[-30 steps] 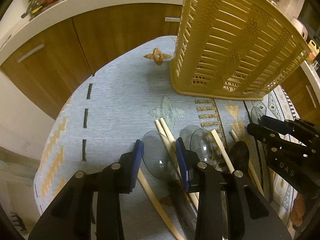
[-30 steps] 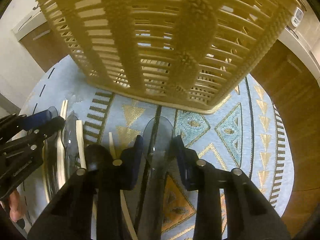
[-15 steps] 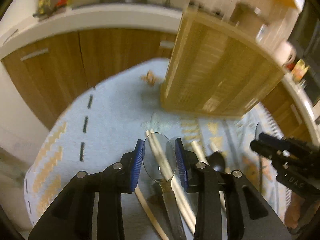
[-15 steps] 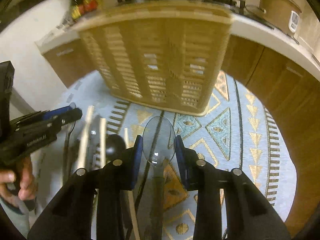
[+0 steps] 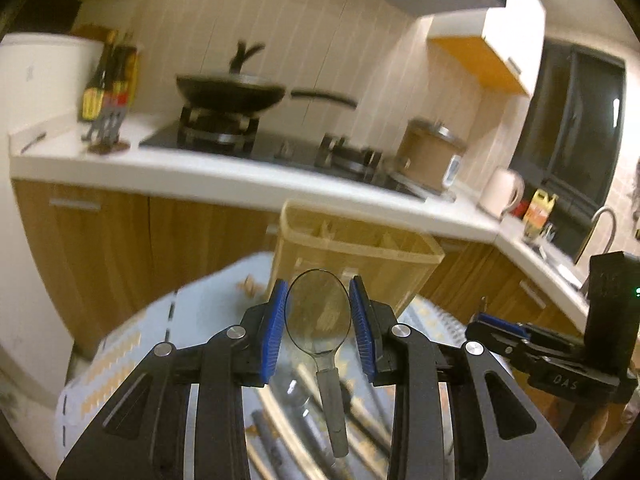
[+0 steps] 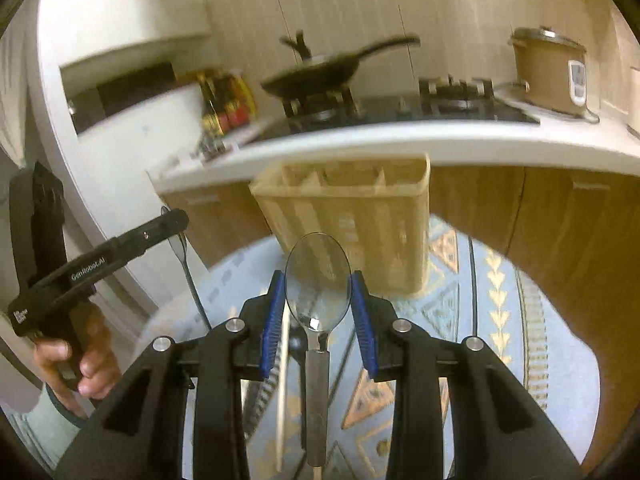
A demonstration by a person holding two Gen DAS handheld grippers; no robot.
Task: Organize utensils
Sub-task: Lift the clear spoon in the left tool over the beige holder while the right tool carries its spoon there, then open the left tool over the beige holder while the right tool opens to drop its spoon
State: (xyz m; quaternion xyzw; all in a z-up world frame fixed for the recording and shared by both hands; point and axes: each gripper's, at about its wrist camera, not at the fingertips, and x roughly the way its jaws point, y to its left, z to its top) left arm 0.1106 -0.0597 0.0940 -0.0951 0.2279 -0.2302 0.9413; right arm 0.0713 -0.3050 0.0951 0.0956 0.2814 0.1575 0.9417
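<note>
My left gripper (image 5: 318, 322) is shut on the bowl of a clear-headed spoon (image 5: 318, 312), its dark handle hanging down toward me. My right gripper (image 6: 318, 316) grips a second clear spoon (image 6: 319, 270) the same way. Both spoons are lifted off the table. A tan slatted utensil basket (image 5: 356, 264) (image 6: 348, 220) with several compartments stands upright ahead of both grippers. In the right wrist view the left gripper (image 6: 172, 216) shows at the left, its spoon dangling below it. Wooden chopsticks and other utensils (image 5: 296, 432) lie on the cloth beneath.
The round table carries a light blue patterned cloth (image 6: 500, 292). Behind it runs a white kitchen counter (image 5: 240, 178) with wooden cabinet fronts, a stove with a black pan (image 5: 230, 90), bottles (image 5: 110, 80) and a rice cooker (image 6: 548, 70). A person's hand (image 6: 76, 360) holds the left gripper.
Both grippers have risen and tilted up from the table, each carrying its spoon. The basket, once filling the views, now sits lower and farther, and the counter and stove have come into view.
</note>
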